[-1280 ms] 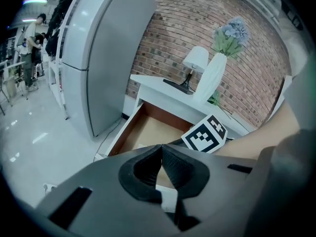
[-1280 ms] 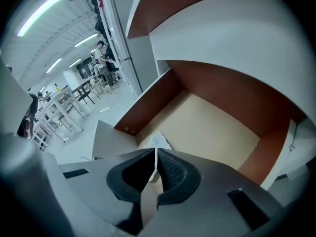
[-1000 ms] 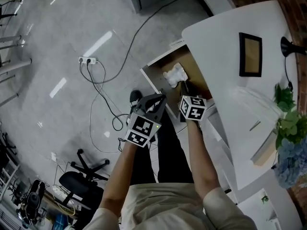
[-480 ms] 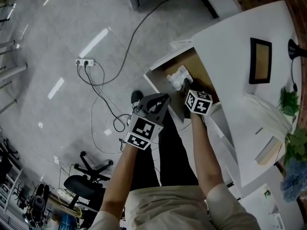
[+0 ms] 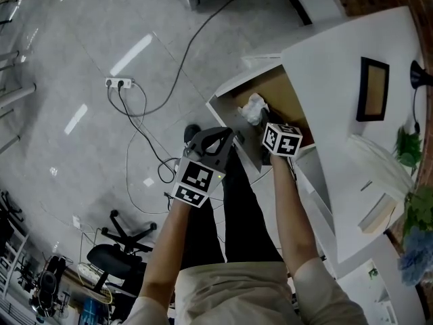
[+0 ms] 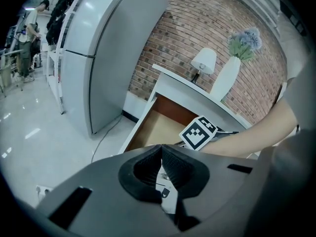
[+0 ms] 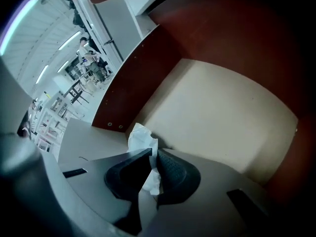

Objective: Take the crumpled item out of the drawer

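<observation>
I have the right gripper (image 7: pixel 152 153) reaching down into the open drawer (image 7: pixel 222 112) under the white bench (image 5: pixel 338 66). Its fingers (image 7: pixel 175 172) have just been closing and now pinch the crumpled paper (image 7: pixel 141 136), which is the only thing I see inside, near one brown wall. My left gripper (image 6: pixel 161 149) hangs outside the drawer, fingers (image 6: pixel 180 167) pressed together, holding nothing.

Power strip (image 5: pixel 122 82) on grey floor (image 5: pixel 67 59), black cables (image 5: pixel 143 133) trailing off it. Black office chair (image 5: pixel 108 256) lower left. White desktop (image 5: pixel 331 66) carries dark picture frame (image 5: pixel 373 90) and leafy plant (image 5: pixel 407 146). Brick wall (image 6: pixel 197 28) behind lamp (image 6: pixel 204 61) and white vase (image 6: pixel 225 80) of flowers.
</observation>
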`<state>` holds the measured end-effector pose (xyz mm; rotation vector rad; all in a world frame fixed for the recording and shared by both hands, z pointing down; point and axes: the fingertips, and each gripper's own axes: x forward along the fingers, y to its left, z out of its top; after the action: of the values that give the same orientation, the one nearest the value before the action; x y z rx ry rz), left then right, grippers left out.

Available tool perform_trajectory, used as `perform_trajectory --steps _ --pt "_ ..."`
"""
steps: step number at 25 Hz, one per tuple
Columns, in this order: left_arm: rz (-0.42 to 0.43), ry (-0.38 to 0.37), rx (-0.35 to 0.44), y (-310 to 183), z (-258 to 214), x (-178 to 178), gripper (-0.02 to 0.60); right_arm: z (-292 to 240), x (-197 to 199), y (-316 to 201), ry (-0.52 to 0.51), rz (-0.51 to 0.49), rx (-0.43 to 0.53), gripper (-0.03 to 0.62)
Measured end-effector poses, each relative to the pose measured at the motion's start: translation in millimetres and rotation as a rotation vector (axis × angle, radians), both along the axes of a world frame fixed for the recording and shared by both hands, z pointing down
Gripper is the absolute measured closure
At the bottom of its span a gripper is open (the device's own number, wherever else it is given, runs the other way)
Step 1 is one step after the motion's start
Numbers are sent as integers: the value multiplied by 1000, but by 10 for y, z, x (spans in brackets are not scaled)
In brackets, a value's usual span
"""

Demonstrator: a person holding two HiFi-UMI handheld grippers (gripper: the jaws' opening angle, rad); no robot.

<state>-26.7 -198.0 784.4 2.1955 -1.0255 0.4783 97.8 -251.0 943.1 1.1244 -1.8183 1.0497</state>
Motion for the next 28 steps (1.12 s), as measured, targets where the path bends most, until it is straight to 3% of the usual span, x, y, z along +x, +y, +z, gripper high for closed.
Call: perform_trajectory --steps 9,28 --pt "38 5 -18 216 58 64 565 -329 -60 57 3 -54 103 551" --pt "227 -58 -10 716 -269 -108 565 -1510 68 554 3 129 286 551"
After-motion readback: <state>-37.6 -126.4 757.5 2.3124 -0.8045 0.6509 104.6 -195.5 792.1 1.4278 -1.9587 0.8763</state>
